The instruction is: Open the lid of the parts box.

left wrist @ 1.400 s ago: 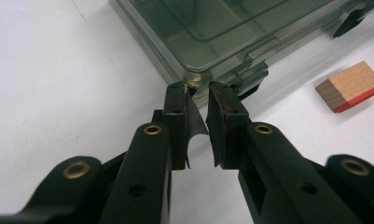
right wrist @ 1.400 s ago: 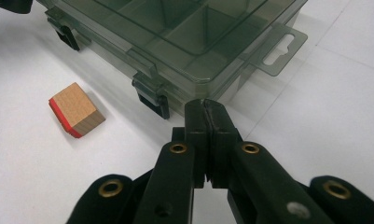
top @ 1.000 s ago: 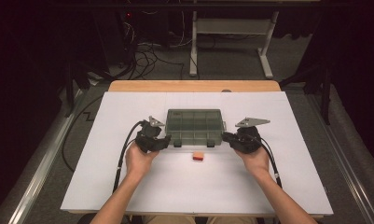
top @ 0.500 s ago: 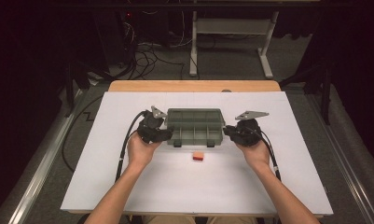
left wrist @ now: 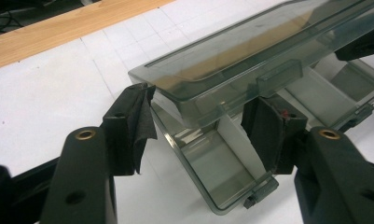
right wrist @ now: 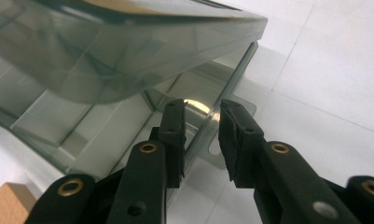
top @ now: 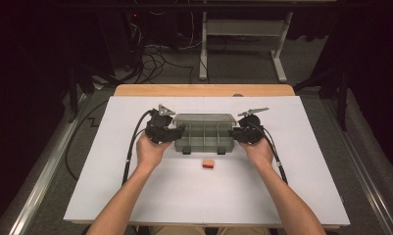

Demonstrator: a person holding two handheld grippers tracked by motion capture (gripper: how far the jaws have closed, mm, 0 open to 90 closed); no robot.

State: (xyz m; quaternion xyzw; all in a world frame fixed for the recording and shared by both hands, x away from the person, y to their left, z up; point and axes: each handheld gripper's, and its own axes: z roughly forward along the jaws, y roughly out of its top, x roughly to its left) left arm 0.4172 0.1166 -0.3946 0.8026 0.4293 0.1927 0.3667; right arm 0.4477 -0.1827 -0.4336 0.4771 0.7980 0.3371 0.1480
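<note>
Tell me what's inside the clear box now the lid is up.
The compartments of the box that show under the raised lid look empty, with only dividers visible. The tinted lid hides the rear ones.

a lab: white gridded table (top: pixel 292 196), floor cables (top: pixel 155 58)

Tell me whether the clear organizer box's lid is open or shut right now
Open partway: the lid stands raised above the box's compartments, leaving a gap along the front edge.
</note>
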